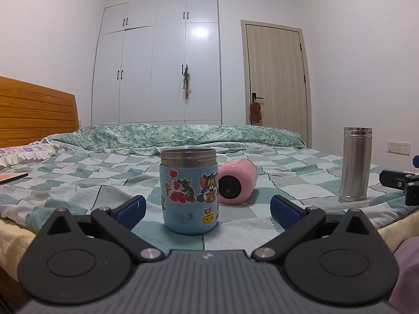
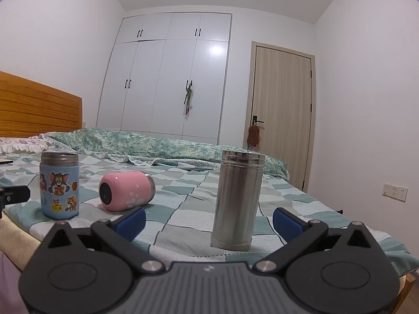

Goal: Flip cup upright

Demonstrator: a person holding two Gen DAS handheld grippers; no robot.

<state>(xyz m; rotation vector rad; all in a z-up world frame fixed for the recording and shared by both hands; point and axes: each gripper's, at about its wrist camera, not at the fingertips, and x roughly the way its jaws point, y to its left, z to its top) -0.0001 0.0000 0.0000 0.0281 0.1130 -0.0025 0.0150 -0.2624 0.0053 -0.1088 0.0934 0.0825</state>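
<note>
A short light-blue steel cup with cartoon cat-and-mouse stickers (image 1: 189, 192) stands upright on the green-and-white checked bedspread (image 1: 78, 191) at the centre of the left wrist view, its open steel rim facing up. The left gripper (image 1: 208, 209) is spread wide, its blue-padded fingers (image 1: 131, 209) on either side of the cup without touching it. Just behind and to the right of the blue cup, a pink rounded cup (image 1: 237, 180) lies on its side, its dark base turned toward the camera. A tall bare stainless-steel flask (image 1: 354, 164) stands upright at the right of that frame.

In the right wrist view the same steel flask (image 2: 237, 200) fills the centre, standing between the widely parted fingers (image 2: 289, 225) of the right gripper (image 2: 209, 222), which holds nothing. The pink cup (image 2: 127, 195) lies at centre left, the blue cup (image 2: 59, 185) further left
</note>
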